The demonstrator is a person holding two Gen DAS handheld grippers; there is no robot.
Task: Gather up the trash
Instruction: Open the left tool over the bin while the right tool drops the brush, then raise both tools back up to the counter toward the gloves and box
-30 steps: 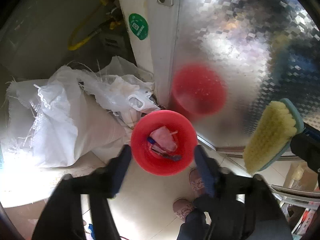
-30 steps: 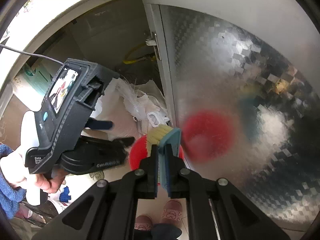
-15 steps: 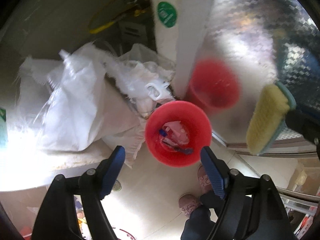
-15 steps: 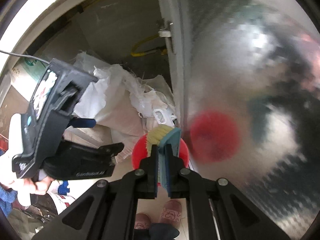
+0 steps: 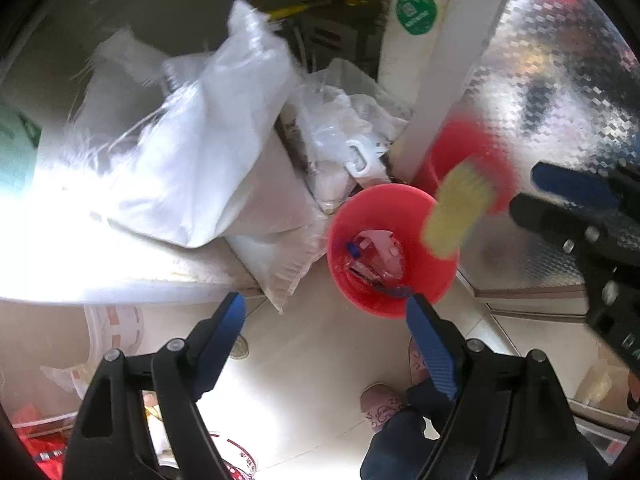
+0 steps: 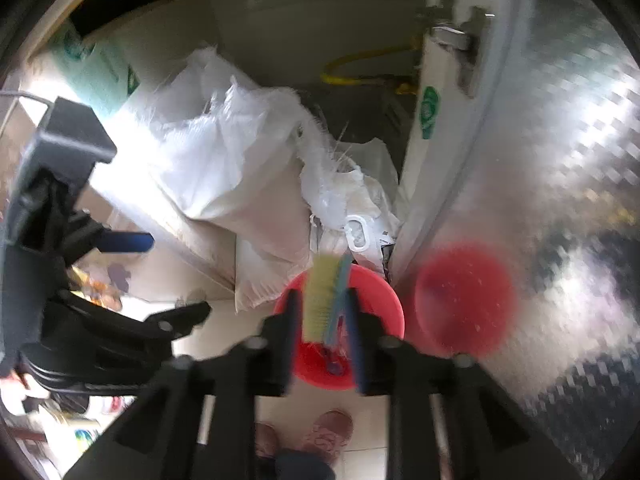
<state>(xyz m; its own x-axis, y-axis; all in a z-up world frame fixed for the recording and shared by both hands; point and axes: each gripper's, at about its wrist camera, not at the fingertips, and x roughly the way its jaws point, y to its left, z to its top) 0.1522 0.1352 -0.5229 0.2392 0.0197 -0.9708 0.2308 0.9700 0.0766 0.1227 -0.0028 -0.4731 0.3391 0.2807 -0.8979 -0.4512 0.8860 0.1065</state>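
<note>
A red bin (image 5: 436, 272) stands on the tiled floor by a cupboard door, with pink and blue trash scraps (image 5: 374, 258) inside; it also shows in the right wrist view (image 6: 380, 296). My left gripper (image 5: 326, 334) is open and empty above the floor, just left of the bin. My right gripper (image 6: 324, 312) is over the bin with its fingers spread a little, and a yellow-bristled brush with a teal back (image 6: 322, 298) sits loosely between them. The brush (image 5: 456, 212) appears blurred over the bin's right rim in the left wrist view.
White woven sacks and plastic bags (image 5: 192, 160) are piled in the open cupboard left of the bin. The shiny metal cupboard door (image 5: 552, 100) stands right of it and mirrors the bin. The person's slippers (image 6: 328, 432) are on the floor below.
My right gripper has spread its fingers around the brush and both views have swung. My left gripper has shifted left, away from the bin.
</note>
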